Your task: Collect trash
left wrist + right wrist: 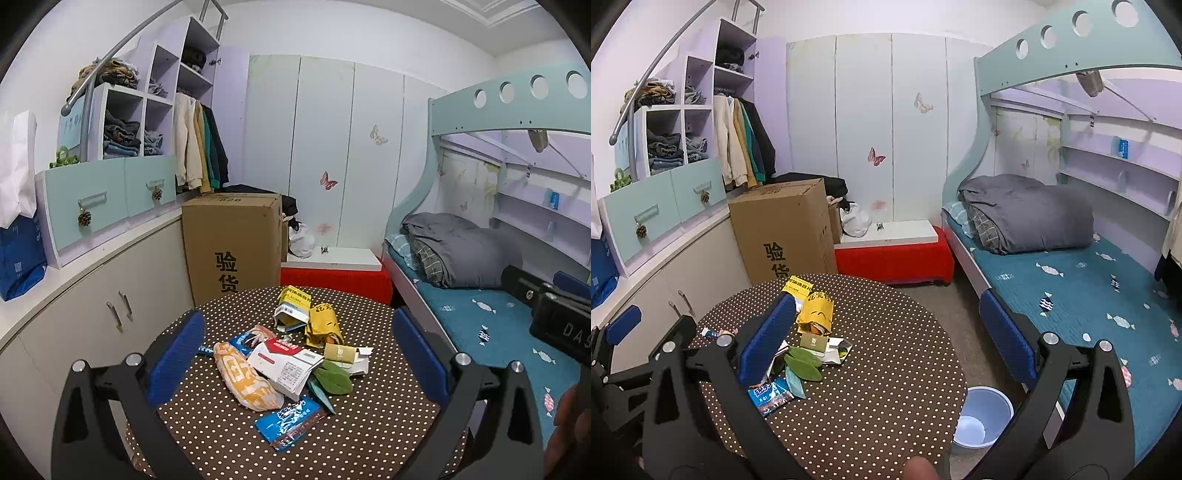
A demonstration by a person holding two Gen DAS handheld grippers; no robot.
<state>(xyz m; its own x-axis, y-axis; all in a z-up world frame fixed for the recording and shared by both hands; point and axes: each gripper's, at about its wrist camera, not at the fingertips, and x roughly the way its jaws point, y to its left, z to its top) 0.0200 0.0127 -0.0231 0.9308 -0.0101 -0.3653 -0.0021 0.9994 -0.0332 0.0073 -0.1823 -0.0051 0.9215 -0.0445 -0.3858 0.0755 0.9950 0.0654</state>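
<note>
Two grippers: left gripper (297, 354) and right gripper (886, 332), black frames with ribbed blue pads, both spread wide, nothing held between the pads.
Left gripper position: poised above the litter pile, pads either side of it, not touching.
Right gripper position: above the right part of the table, left pad in front of the pile, right pad toward the bed.
One table (229, 435): round, brown cloth with small white dots.
Trash: loose heap near the table's centre, about nine pieces, overlapping.
One orange bag (245, 380): crinkly plastic, long and puffy, at the front left of the heap.
Two blue wrappers: flat, glossy; one (290, 419) at the near edge of the heap, one (243, 338) tucked behind the orange bag.
One white carton (284, 363): flattened cardboard, red band, small print, resting on the orange bag.
Two yellow packages: an open box (293, 304) and a crumpled yellow bag (325, 325), at the far side.
One small olive card box (340, 352): beside white paper scraps.
Two green leaves (334, 376): smooth, oval, overlapping.
One bucket (982, 415): pale blue plastic, round, on the floor between table and bed.
One cardboard box (231, 243): tall, brown, printed black characters, behind the table.
One bed (1082, 295): teal sheet, grey folded quilt.
</note>
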